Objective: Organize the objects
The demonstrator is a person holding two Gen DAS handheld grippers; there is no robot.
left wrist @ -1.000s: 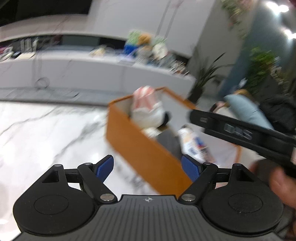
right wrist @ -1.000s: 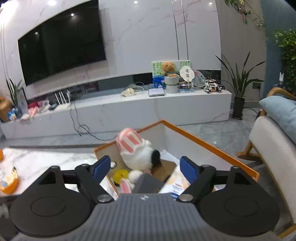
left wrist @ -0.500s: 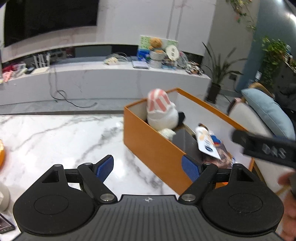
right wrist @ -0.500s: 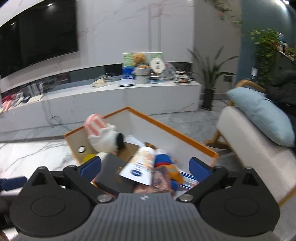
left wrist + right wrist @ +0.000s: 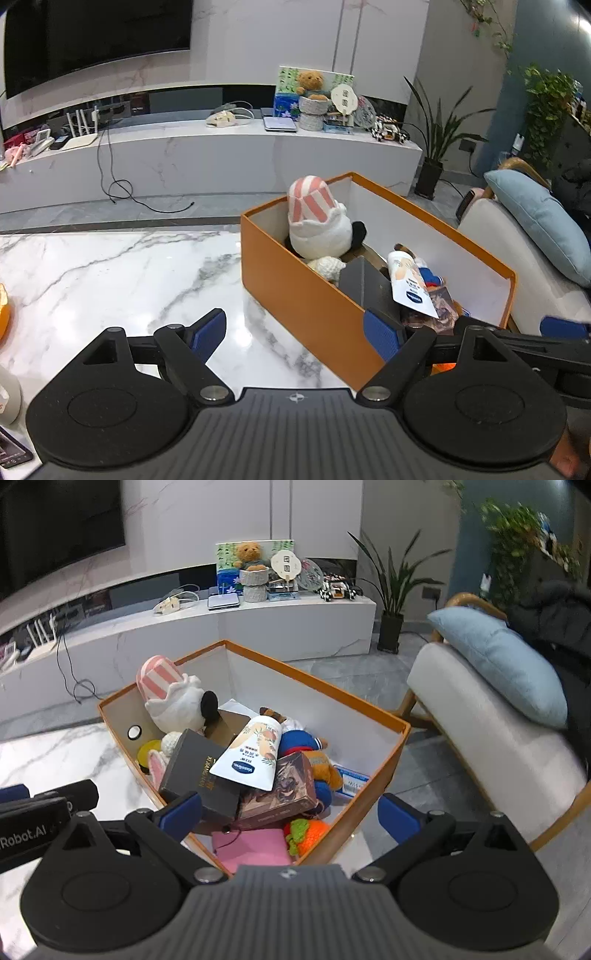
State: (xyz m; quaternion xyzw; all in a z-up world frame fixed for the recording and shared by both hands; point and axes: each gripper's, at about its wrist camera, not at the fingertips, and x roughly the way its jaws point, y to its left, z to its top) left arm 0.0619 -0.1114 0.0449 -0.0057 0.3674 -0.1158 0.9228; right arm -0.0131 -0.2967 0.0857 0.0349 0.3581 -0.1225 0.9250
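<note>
- In the middle of the right wrist view, the orange box [image 5: 373, 764] sits directly ahead of and below the right tongs [image 5: 290, 814], whose blue pads stand wide apart with nothing between them; they have just been opening.
- The box's long axis runs from the lower centre of that frame up towards the upper left, so the near end lies under the right tongs and the far end holds the striped plush [image 5: 170, 698].
- On top of the pile, a white tube [image 5: 251, 758] lies slanted, cap end up and right, across a dark book [image 5: 201, 768] and a brown carton [image 5: 284, 794]; a pink pouch [image 5: 255, 849] and an orange knit toy [image 5: 308, 834] lie nearest the tongs.
- In the left wrist view the left tongs [image 5: 295, 332] are also open and empty, over the worktop [image 5: 110, 273] beside the box's long orange wall, so the right hand looks the nearer to the contents.
- The worktop is glossy white marble with grey veins; the box stands at its right edge.
- Beyond are a low white TV shelf [image 5: 221, 155] with clutter, a potted plant [image 5: 439, 144], and a chair with a blue cushion [image 5: 502, 664] at right.
</note>
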